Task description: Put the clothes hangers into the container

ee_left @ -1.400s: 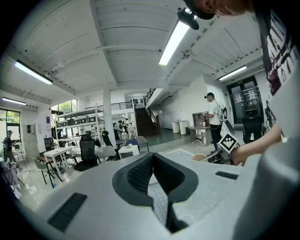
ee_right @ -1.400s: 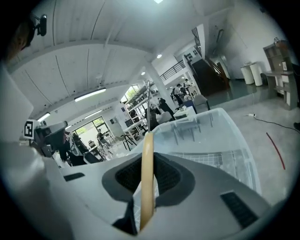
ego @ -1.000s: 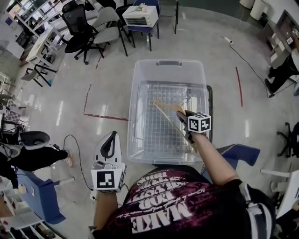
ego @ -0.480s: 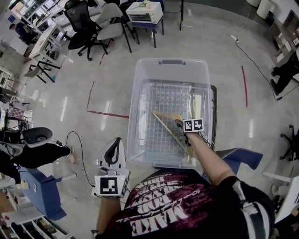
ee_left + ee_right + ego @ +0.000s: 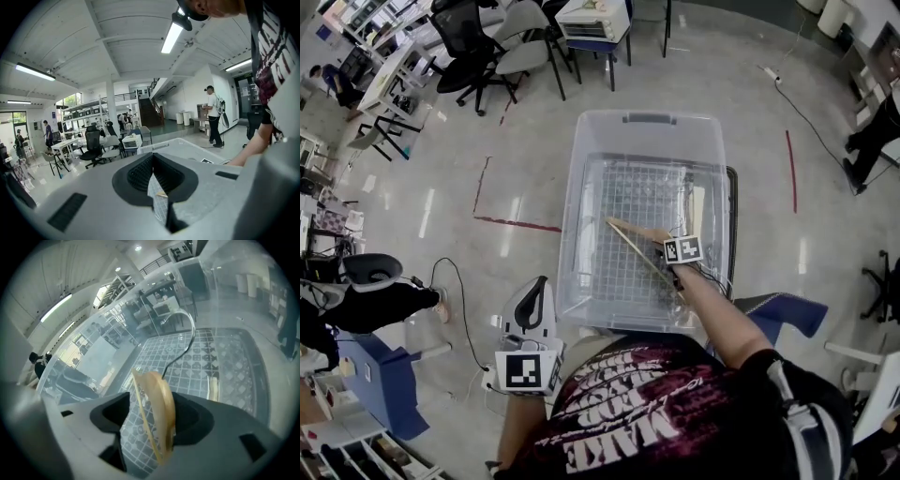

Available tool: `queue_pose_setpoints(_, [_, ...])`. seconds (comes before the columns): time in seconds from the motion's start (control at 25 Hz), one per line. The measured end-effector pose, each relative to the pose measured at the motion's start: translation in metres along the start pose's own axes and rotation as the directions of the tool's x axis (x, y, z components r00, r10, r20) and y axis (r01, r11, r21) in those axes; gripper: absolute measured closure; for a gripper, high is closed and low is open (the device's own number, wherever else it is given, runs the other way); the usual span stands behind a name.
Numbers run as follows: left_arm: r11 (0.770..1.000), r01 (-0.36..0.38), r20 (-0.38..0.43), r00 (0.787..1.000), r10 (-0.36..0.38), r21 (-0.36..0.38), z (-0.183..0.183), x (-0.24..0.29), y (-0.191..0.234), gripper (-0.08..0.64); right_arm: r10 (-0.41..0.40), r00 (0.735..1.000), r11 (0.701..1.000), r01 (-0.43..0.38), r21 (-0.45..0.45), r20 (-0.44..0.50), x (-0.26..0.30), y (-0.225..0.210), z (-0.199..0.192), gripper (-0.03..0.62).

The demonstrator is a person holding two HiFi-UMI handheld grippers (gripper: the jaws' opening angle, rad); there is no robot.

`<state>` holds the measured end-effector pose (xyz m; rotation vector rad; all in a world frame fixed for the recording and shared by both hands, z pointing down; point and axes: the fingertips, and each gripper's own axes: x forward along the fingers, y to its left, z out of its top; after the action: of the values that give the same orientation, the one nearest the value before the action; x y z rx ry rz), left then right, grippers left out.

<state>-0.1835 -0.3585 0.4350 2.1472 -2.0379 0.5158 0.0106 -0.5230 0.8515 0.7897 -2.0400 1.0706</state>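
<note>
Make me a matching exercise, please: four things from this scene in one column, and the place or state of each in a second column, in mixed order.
Column one
1. wooden hanger
2. left hand-held gripper
3. right hand-held gripper
4. container

Column two
A. transparent, open at the top
B. outside the container, at the left side of the person
C. between two open jaws
D. reaching down into the container

Pairs: 1-C, 2-B, 3-D, 4-A.

Note: the right hand-held gripper's jaws have just been opening, with the wooden hanger between them.
</note>
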Motion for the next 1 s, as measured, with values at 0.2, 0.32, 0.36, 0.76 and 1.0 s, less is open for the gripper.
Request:
queue_pose_setpoints(0.2, [0.999, 0.041, 0.033, 0.999, -0.041, -0.011, -0.002, 0.003, 0.008, 0.554, -0.105, 0.985, 0.987, 0.119, -0.106, 0.135, -0.040, 0.008, 0.029, 0.284])
queue_pose_setpoints(0.32, [0.997, 0.077, 0.069, 0.995, -0.077, -0.011, 0.004, 0.008, 0.016, 0.554, -0.068, 0.965, 0.991, 0.094, -0.092, 0.254, -0.076, 0.030, 0.047, 0.323])
queue_pose_setpoints(0.36, [0.996, 0.088, 0.082, 0.993, -0.087, -0.011, 0.007, 0.009, 0.021, 0.552, -0.034, 0.953, 0.994, 0.062, -0.085, 0.300, -0.090, 0.044, 0.055, 0.339])
queue_pose_setpoints(0.76, [0.964, 0.254, 0.220, 0.948, -0.231, -0.080, 0.029, 0.031, 0.074, 0.554, 0.182, 0.650, 0.919, 0.154, -0.362, 0.738, -0.284, 0.209, 0.129, 0.589])
queue_pose_setpoints(1.0, [0.926, 0.371, 0.259, 0.904, -0.341, -0.076, 0.041, 0.040, 0.094, 0.554, 0.068, 0.574, 0.882, 0.347, -0.317, 0.816, -0.331, 0.256, 0.132, 0.589])
